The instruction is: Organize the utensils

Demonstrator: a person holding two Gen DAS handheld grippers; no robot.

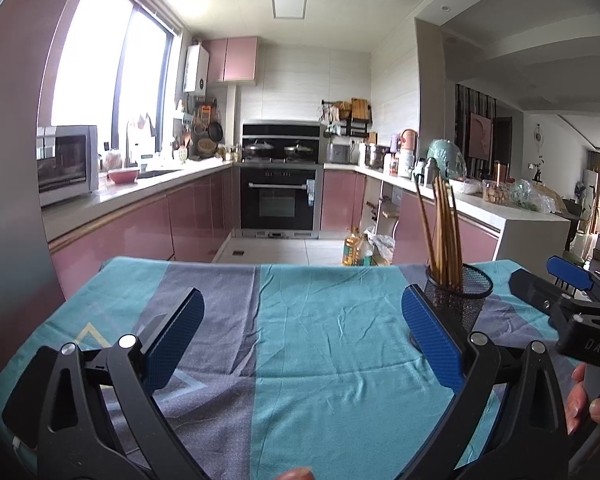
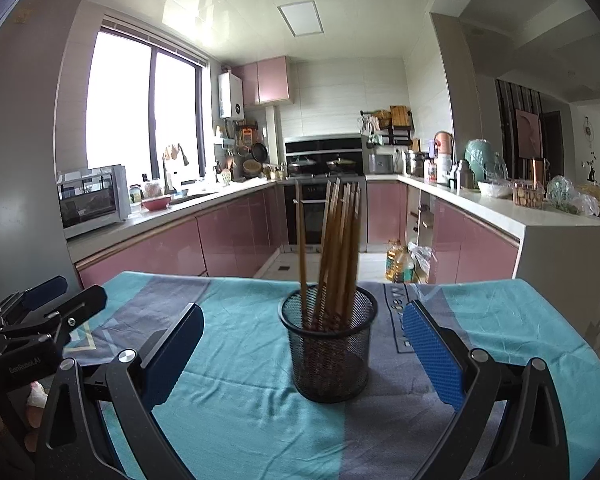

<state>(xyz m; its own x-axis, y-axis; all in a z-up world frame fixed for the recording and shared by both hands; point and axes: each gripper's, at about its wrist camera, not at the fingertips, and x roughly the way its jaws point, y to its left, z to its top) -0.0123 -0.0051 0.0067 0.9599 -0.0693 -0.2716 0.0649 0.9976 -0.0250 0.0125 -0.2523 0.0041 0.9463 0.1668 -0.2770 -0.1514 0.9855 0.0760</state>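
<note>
On teal cloth (image 2: 240, 412), brown chopsticks (image 2: 336, 248) upright, black mesh cup (image 2: 328, 356)

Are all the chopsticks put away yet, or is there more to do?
Looks nearly finished. Done: the chopsticks stand bundled in the black mesh cup on the blue tablecloth. In hand: nothing; the left gripper and right gripper are both open and empty. Left: no loose utensils show on the cloth, though its near edge is hidden.

Teal-and-grey striped tablecloth (image 2: 240, 400), black mesh holder (image 2: 328, 356), brown chopsticks (image 2: 338, 240), blue fingers (image 2: 432, 356).
</note>
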